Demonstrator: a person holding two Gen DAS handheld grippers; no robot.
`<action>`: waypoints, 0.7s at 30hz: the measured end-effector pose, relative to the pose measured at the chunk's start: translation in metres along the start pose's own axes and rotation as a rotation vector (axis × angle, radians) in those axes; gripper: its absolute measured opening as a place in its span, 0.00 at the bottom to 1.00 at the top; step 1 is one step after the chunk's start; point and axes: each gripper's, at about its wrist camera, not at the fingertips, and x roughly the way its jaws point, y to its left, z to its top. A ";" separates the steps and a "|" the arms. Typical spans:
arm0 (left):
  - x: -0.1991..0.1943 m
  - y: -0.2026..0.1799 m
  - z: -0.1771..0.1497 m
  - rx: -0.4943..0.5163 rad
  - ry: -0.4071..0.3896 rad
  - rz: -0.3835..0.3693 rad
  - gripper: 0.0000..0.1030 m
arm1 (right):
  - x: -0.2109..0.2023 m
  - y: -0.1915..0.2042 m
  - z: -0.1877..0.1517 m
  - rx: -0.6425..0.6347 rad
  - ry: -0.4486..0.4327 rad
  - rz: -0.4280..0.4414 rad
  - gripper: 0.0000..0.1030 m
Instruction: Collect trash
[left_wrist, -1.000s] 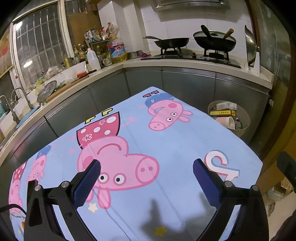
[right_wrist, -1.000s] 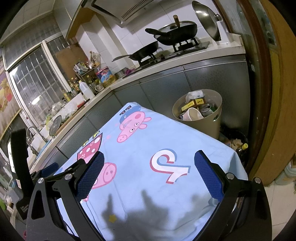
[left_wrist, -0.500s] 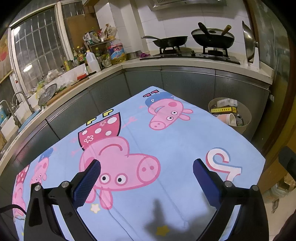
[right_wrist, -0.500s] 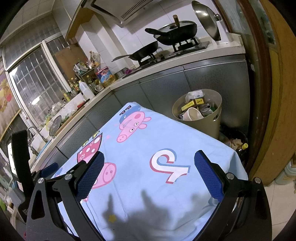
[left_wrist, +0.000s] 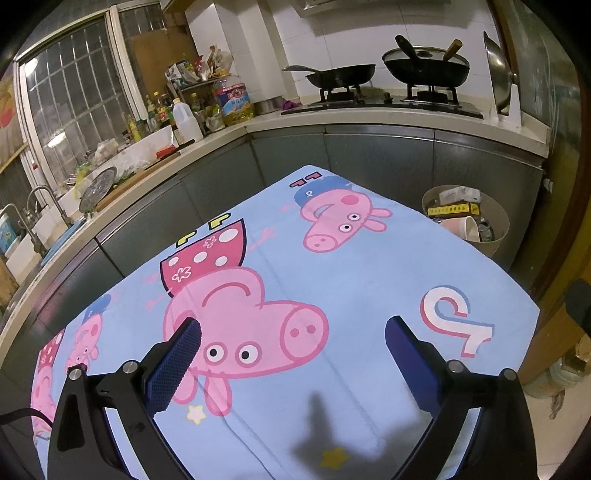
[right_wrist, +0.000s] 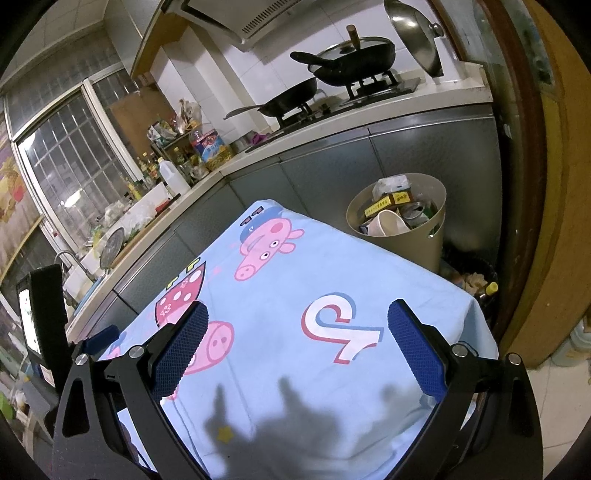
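Note:
A beige trash bin (right_wrist: 434, 236) stands on the floor past the table's far right corner, filled with a white cup (right_wrist: 389, 223), yellow boxes and cans. It also shows in the left wrist view (left_wrist: 496, 225). My left gripper (left_wrist: 293, 332) is open and empty above the table's light blue cartoon-pig cloth (left_wrist: 369, 280). My right gripper (right_wrist: 297, 317) is open and empty above the same cloth (right_wrist: 280, 295), nearer the bin. No loose trash shows on the cloth.
Grey kitchen cabinets and a counter (left_wrist: 369, 120) wrap the far side, with a stove, two pans (left_wrist: 424, 68) and bottles. A sink (left_wrist: 44, 221) is at the left. A wooden door frame (right_wrist: 546, 184) stands right. A dark bag of scraps (right_wrist: 476, 280) lies behind the bin.
The left gripper has drawn back and risen slightly, so more of the cloth's right edge shows. The right gripper has barely moved. Both stay open.

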 end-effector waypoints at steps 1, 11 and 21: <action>0.000 0.000 0.000 0.000 0.001 0.000 0.96 | 0.000 -0.002 0.002 0.000 0.001 0.000 0.94; 0.004 0.006 -0.004 -0.012 0.012 0.005 0.96 | 0.002 0.004 -0.006 0.002 0.007 0.002 0.94; 0.001 0.005 -0.002 0.002 0.006 0.035 0.96 | 0.004 0.003 -0.005 0.004 0.011 0.003 0.94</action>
